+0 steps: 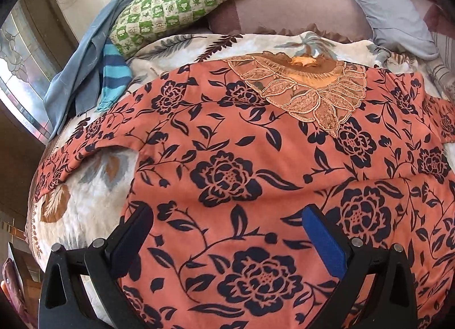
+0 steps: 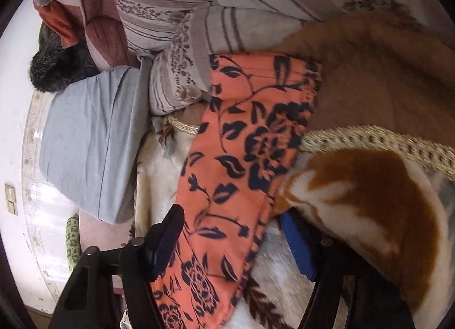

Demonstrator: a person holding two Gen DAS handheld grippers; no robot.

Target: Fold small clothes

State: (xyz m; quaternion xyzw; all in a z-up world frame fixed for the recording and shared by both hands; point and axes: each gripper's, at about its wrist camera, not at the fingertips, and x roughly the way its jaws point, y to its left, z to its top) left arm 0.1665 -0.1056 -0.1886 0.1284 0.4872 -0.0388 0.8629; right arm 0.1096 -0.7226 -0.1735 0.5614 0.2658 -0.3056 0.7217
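Coral floral blouse (image 1: 227, 164) lies spread flat on the fleece blanket (image 1: 93, 201) on the bed, lace neckline (image 1: 301, 90) pointing toward the pillows at the head end, hem toward the cam, so long axis runs head-to-foot. Sleeves stick out sideways. Left gripper (image 1: 227, 232) hovers over the lower body w/ jaws wide apart, holding nothing. Right gripper (image 2: 230, 232) is also spread open, straddling the sleeve (image 2: 244, 141), which reaches past the blanket's braided edge (image 2: 378, 138). Green checked pillow (image 1: 182, 2) and grey pillow (image 2: 91, 144) sit at the head.

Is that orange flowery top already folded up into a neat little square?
No, the top lies spread flat on the blanket, lace collar showing and a sleeve stretched out sideways.
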